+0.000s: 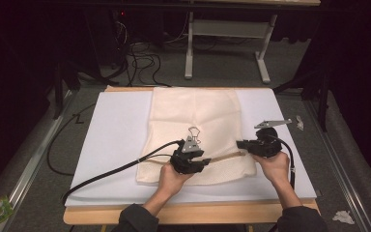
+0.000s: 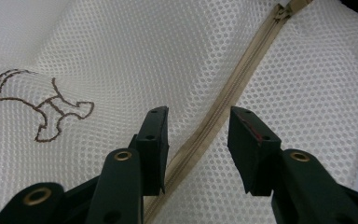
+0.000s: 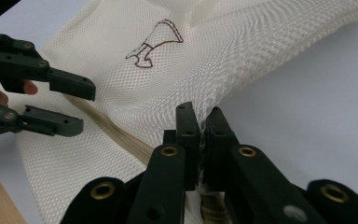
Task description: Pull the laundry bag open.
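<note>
Hands at work on a cream mesh laundry bag (image 1: 193,121) spread over a white sheet (image 1: 111,145) on the counter (image 1: 188,213), seen from the high view; the left gripper (image 1: 204,164) sits over the bag's near edge and the right gripper (image 1: 239,144) at its near right corner, with a tan zipper (image 1: 227,156) running between the two; black cables trail off both tools, and a grey frame (image 1: 222,43) stands on the floor beyond the counter; from this height the jaws are too small to judge.

The left gripper view brings the weave close; the zipper (image 2: 233,93) climbs diagonally to its slider at the top edge, and the left gripper (image 2: 198,133) straddles it with jaws part open, neither pad pressing on the tape; a small brown embroidered figure (image 2: 42,107) marks the mesh off to one side.

The right gripper view supplies the grip itself; the right gripper (image 3: 204,130) has its jaws pressed together on a bunched fold of the mesh laundry bag (image 3: 135,107), which lifts in a ridge away from the white sheet (image 3: 317,93); the zipper (image 3: 121,135) passes under that fold; farther off, the left gripper (image 3: 81,107) shows from the side with a clear gap between its jaws above the zipper, a fingertip behind it; the embroidered figure (image 3: 156,44) appears again on the raised cloth.
</note>
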### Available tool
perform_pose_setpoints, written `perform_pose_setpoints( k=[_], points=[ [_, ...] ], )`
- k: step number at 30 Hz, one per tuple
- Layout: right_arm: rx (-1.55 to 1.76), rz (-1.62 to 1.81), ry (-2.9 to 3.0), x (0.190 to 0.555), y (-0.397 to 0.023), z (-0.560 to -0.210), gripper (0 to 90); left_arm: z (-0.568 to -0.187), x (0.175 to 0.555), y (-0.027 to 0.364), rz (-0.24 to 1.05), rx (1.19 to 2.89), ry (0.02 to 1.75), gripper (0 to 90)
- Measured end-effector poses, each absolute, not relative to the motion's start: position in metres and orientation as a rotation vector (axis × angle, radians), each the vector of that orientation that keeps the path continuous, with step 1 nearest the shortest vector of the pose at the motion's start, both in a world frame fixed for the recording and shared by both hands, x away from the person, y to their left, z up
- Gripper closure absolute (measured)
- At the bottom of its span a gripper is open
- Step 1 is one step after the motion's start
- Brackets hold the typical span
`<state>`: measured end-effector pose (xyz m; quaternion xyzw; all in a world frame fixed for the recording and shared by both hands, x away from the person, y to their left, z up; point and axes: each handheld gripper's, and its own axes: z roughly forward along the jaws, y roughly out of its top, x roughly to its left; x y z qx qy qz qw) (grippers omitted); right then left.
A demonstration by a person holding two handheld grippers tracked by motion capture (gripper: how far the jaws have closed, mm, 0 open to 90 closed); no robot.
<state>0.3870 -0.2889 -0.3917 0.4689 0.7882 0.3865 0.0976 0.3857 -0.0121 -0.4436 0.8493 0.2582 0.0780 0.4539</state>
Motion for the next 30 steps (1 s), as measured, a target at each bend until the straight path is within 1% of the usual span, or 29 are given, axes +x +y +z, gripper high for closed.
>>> perform_pose_setpoints(
  k=[4, 11, 14, 21, 23, 30],
  points=[
    [1.385, 1.141, 2.34, 0.388, -0.286, -0.392, 88.2, -0.443, 0.387, -0.015, 0.172, 2.076, 0.639, 59.6],
    [1.368, 1.133, 2.348, 0.389, -0.282, -0.389, 88.2, -0.432, 0.383, -0.023, 0.173, 2.067, 0.588, 59.7],
    [1.36, 1.134, 2.351, 0.39, -0.279, -0.387, 88.2, -0.43, 0.382, -0.029, 0.168, 2.054, 0.562, 61.6],
    [1.352, 1.141, 2.36, 0.391, -0.277, -0.387, 88.2, -0.434, 0.385, -0.04, 0.145, 2.077, 0.554, 63.6],
    [1.35, 1.143, 2.36, 0.392, -0.277, -0.388, 88.2, -0.436, 0.385, -0.042, 0.176, 2.084, 0.546, 65.0],
    [1.352, 1.144, 2.363, 0.392, -0.274, -0.388, 88.2, -0.441, 0.389, -0.046, 0.169, 2.098, 0.561, 67.0]
  ],
)
